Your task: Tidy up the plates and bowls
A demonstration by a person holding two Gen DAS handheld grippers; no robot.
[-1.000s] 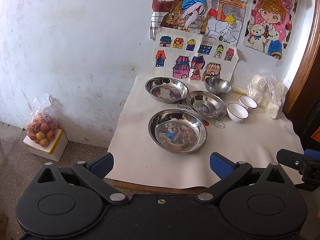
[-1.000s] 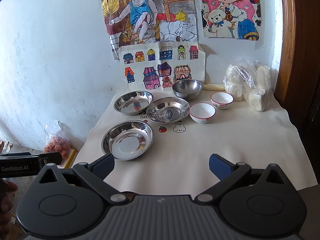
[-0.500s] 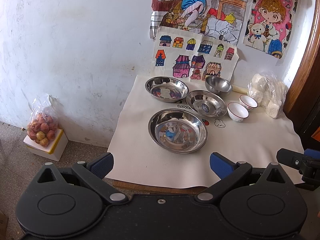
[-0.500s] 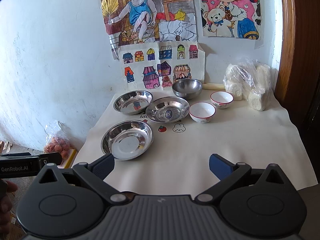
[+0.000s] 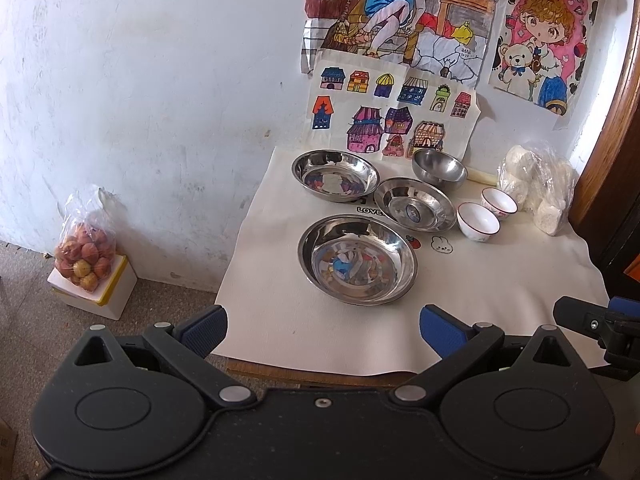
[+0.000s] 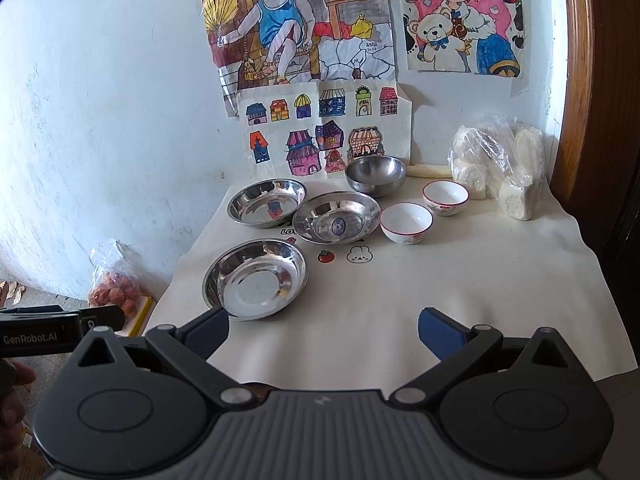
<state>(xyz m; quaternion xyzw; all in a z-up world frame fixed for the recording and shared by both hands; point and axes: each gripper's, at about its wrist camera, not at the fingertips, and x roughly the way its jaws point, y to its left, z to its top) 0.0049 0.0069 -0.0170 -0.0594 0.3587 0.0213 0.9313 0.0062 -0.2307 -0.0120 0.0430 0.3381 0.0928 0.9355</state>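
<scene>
Three steel plates lie on the white table cloth [image 5: 500, 280]: a near one [image 5: 357, 259] [image 6: 255, 278], a back left one [image 5: 335, 175] [image 6: 267, 202] and a middle one [image 5: 415, 204] [image 6: 336, 223]. A steel bowl [image 5: 439, 169] [image 6: 376, 175] stands at the back. Two white bowls with red rims [image 5: 478, 222] [image 5: 499, 203] [image 6: 406, 223] [image 6: 445, 198] stand to the right. My left gripper [image 5: 323, 330] is open and empty at the table's near edge. My right gripper [image 6: 323, 330] is open and empty over the near cloth.
A plastic bag of white blocks [image 5: 538, 188] [image 6: 500, 166] sits at the back right by a wooden door frame [image 6: 596, 80]. A bag of fruit [image 5: 86, 252] rests on a white box on the floor at left. Drawings hang on the wall behind.
</scene>
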